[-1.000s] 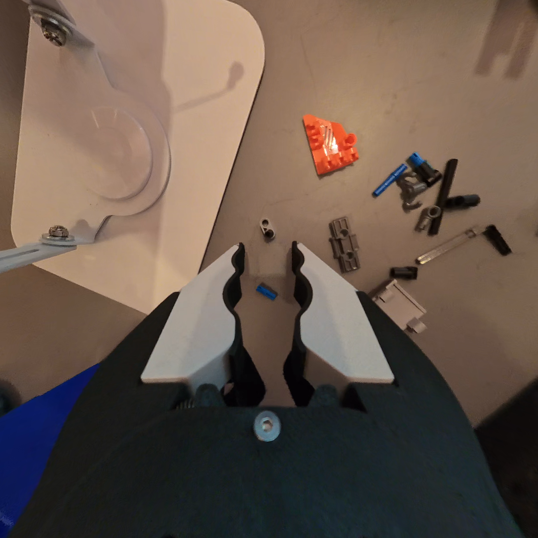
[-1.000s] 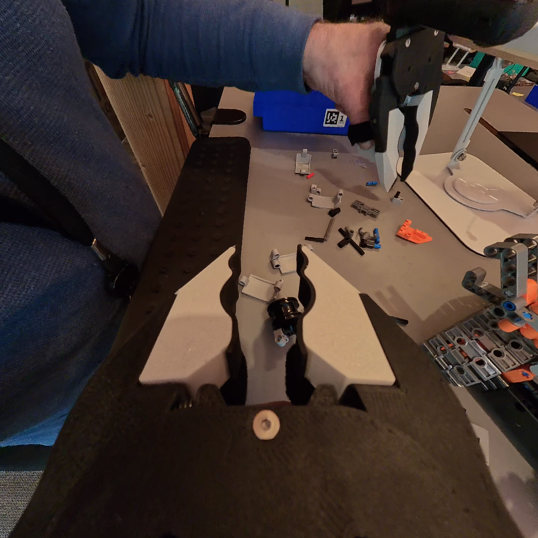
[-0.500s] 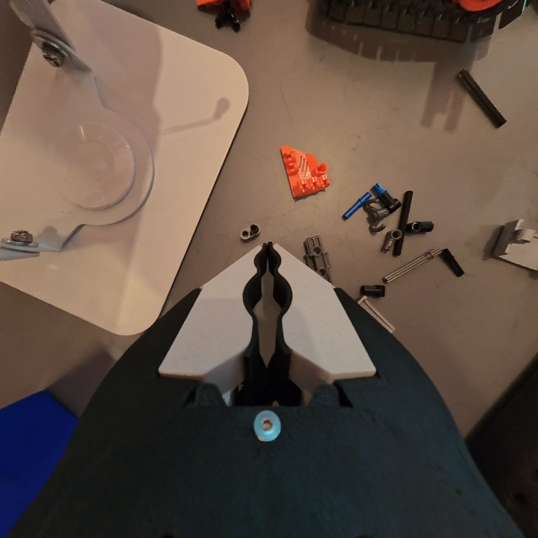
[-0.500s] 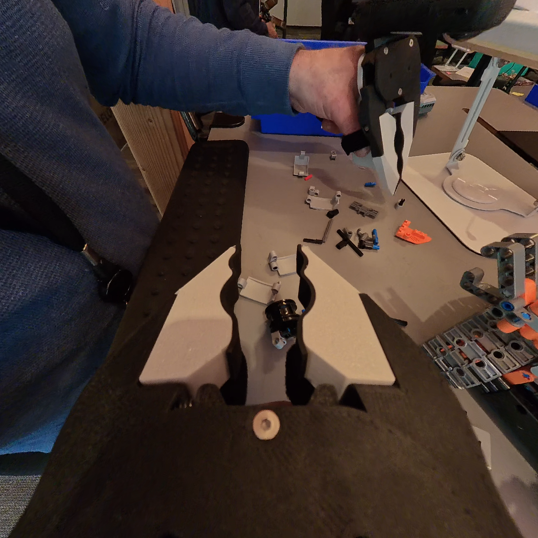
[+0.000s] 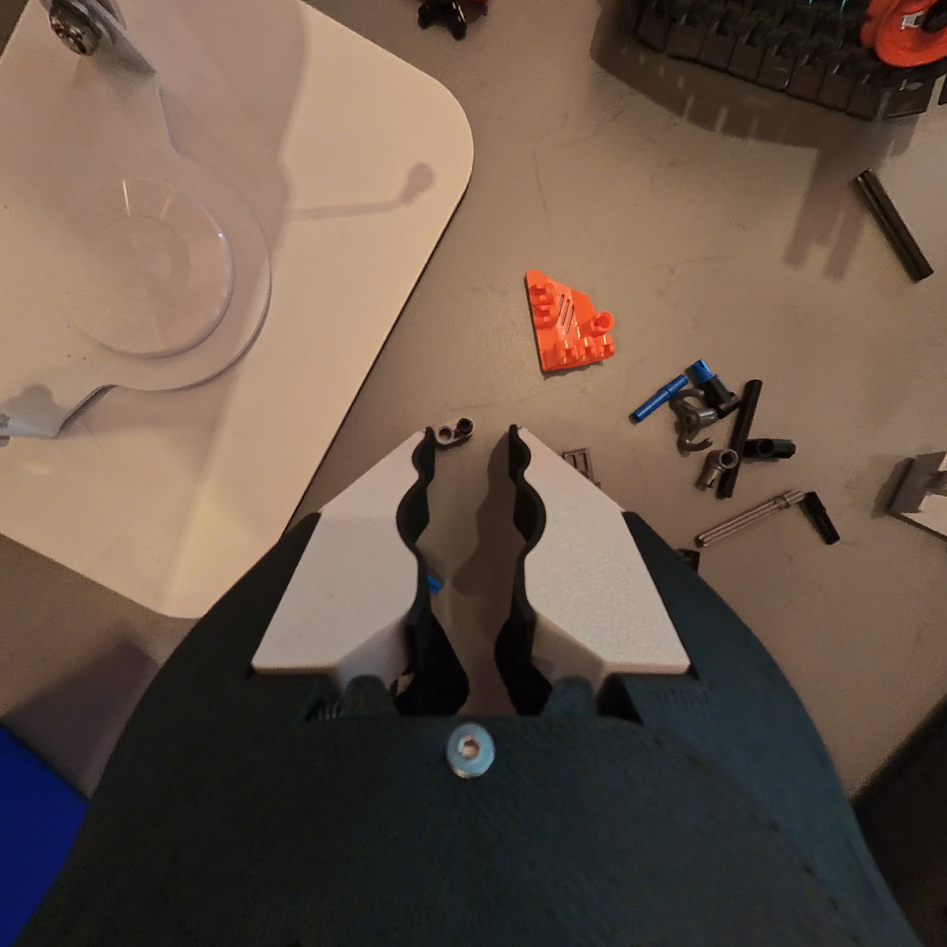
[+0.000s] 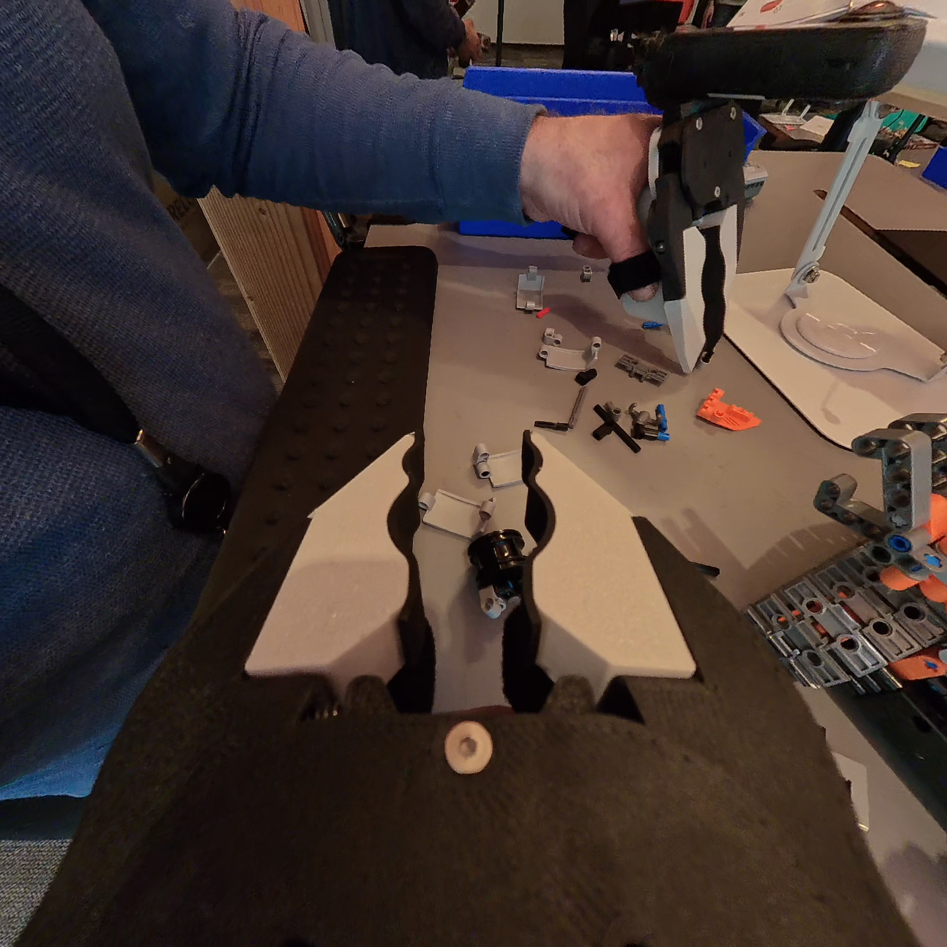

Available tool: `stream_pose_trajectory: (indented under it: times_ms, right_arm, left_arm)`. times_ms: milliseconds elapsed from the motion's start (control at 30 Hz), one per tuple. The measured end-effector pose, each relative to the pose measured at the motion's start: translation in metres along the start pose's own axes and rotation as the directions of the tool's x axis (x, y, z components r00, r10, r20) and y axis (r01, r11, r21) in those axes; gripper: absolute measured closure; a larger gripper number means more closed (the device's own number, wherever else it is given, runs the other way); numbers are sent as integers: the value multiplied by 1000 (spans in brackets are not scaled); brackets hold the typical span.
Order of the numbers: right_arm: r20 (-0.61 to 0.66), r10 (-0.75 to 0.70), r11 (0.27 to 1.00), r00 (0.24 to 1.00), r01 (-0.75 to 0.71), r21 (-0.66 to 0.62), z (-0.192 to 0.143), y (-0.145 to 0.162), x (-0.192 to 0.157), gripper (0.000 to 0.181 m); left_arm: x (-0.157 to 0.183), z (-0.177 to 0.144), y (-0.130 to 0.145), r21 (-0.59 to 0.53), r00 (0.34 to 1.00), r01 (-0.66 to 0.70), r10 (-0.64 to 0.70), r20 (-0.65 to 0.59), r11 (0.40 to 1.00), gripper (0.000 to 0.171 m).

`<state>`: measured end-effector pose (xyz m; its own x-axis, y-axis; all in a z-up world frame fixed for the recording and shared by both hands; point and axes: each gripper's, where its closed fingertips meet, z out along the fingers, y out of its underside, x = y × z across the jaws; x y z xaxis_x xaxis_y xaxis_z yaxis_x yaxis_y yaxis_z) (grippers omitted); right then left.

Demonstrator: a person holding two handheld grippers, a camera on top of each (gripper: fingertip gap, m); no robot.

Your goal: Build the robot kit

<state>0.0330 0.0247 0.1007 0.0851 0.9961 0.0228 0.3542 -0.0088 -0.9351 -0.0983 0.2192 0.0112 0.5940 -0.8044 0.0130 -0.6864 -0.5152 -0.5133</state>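
Hovering low over the grey worktop (image 5: 640,169), the left gripper (image 5: 469,435) has its jaws parted to a moderate gap and holding nothing. A small grey two-hole connector (image 5: 453,433) lies just off the tip of its left finger, and a short blue pin (image 5: 434,583) peeks out from under that same finger, further back from the connector. Both sit loose on the surface, so the tilt of the jaws seems meant to bracket small parts from above. Right of the connector lie an orange wedge plate (image 5: 566,323) and a cluster of black and blue pins (image 5: 717,425); left of it is a white stand base (image 5: 317,317).

The right gripper (image 6: 469,443) is likewise parted and empty, with a black wheel hub (image 6: 497,556) lying on the worktop between its fingers, close against the right one.
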Motion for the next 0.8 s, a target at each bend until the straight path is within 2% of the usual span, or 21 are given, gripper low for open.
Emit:
stream_pose_trajectory:
  times_ms: [67, 133, 400, 700, 800]
  right_arm:
    - [-2, 0, 1000, 1000, 0, 1, 0, 0, 0, 145]
    - [-4, 1, 1000, 1000, -1, 0, -1, 1, 1, 145]
    - [-3, 7, 1000, 1000, -7, 2, -1, 1, 2, 145]
    - [-99, 9, 1000, 995, -8, 7, 5, -15, 20, 147]
    - [-161, -19, 999, 987, 15, -29, 10, -18, 31, 146]
  left_arm:
    - [-1, 3, 0, -7, 1000, 1, -1, 3, 1000, 148]
    - [1, 5, -3, 9, 1000, -1, 1, -4, 1000, 158]
    - [6, 2, -7, 53, 999, -36, 36, 9, 998, 159]
    - [45, -44, -25, 213, 982, -184, 168, 91, 960, 159]
    - [67, -57, -30, 276, 981, -195, 182, 71, 941, 159]
